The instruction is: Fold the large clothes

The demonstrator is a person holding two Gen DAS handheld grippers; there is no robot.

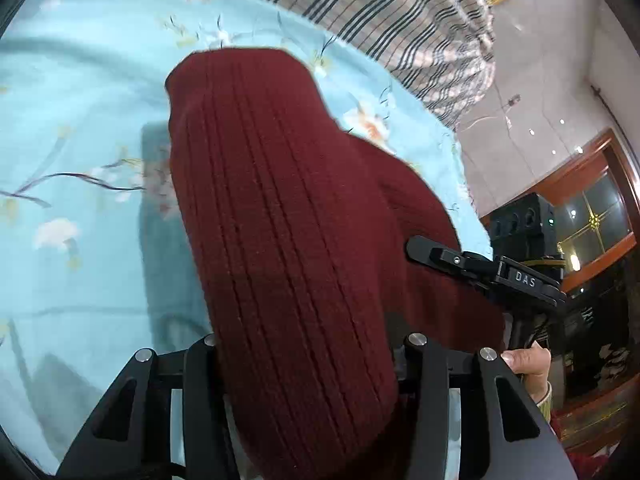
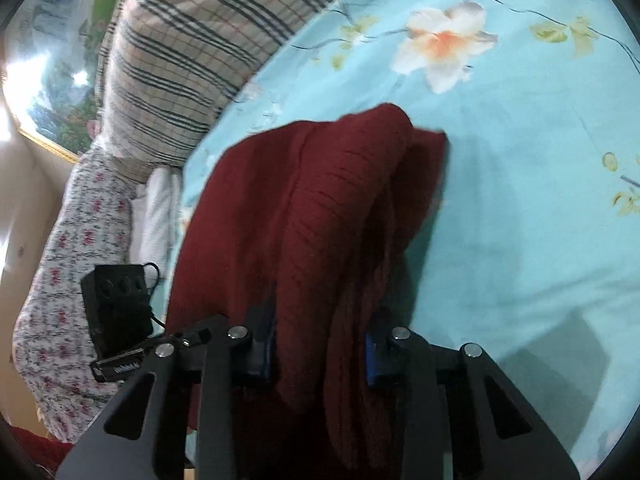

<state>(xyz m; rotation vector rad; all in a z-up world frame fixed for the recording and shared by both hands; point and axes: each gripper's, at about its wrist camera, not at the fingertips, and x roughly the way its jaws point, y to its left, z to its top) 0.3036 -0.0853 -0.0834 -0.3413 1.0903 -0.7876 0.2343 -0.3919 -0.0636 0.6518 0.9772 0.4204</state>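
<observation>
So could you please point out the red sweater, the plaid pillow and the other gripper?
red sweater (image 1: pixel 280 220), left wrist view, ribbed middle.
plaid pillow (image 2: pixel 192 60), right wrist view, striped face.
right gripper (image 1: pixel 436 258), left wrist view, black finger.

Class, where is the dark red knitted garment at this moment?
In both wrist views the dark red knitted garment hangs bunched between the jaws of both grippers, above the blue floral bedsheet, near the checked pillow.

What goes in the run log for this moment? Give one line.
left tool: shut on maroon knit sweater | right tool: shut on sweater | surface: blue floral bedsheet
</observation>
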